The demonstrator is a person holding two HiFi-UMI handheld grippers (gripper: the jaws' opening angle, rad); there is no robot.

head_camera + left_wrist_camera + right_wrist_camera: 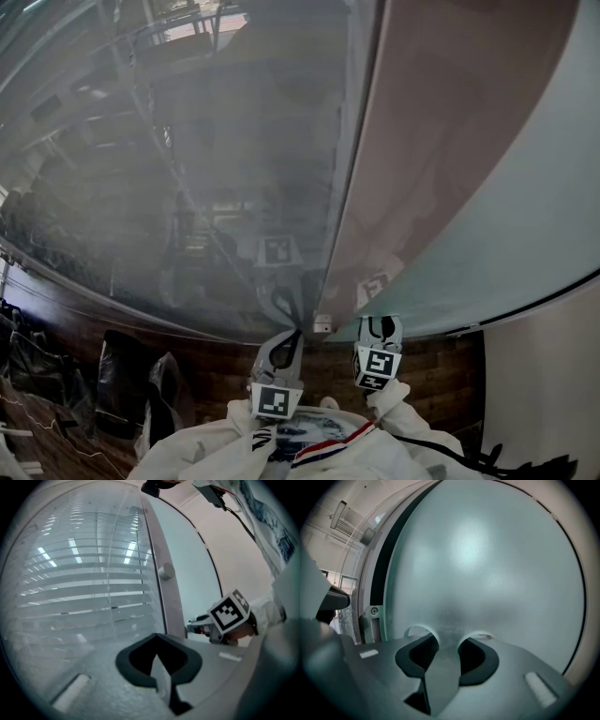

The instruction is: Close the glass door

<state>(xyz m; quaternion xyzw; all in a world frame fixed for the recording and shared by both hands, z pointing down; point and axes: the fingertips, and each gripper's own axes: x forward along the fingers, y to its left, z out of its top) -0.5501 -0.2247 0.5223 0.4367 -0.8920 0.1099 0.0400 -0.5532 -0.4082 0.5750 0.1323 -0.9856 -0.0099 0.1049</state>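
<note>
**Item:** large clear glass door (pixel 187 169), pale slatted blinds showing through it. It stood directly ahead of the person and filled the left of the head view.

**Right edge:** grey upright metal stile (pixel 161 592) carrying a small round pale knob (pixel 165 572).

**Adjoining:** frosted pale-green glass panel (pixel 487 573), with a dark gap (pixel 378 573) along its left edge. Which leaf was meant to travel could not be told.

**Left gripper** (pixel 296 334): jaws drawn together at the tips, nothing between them. The tips were near the foot of the stile; contact with it could not be told.

**Right gripper** (pixel 380 324): jaws stood well apart and held nothing. They faced the frosted panel close by, and only bare panel showed in the gap between them.

**Handling, as judged:**
- Heavy and rigid, likely slow to start and slow to stop.
- The glass face was smooth and slippery, with nothing on it to pinch.
- Breakable if slammed.

**Where to take hold, as judged:** at the stile or the knob, or with a flat push close to the edge. Pressure should be steady and eased off before the frame
</note>
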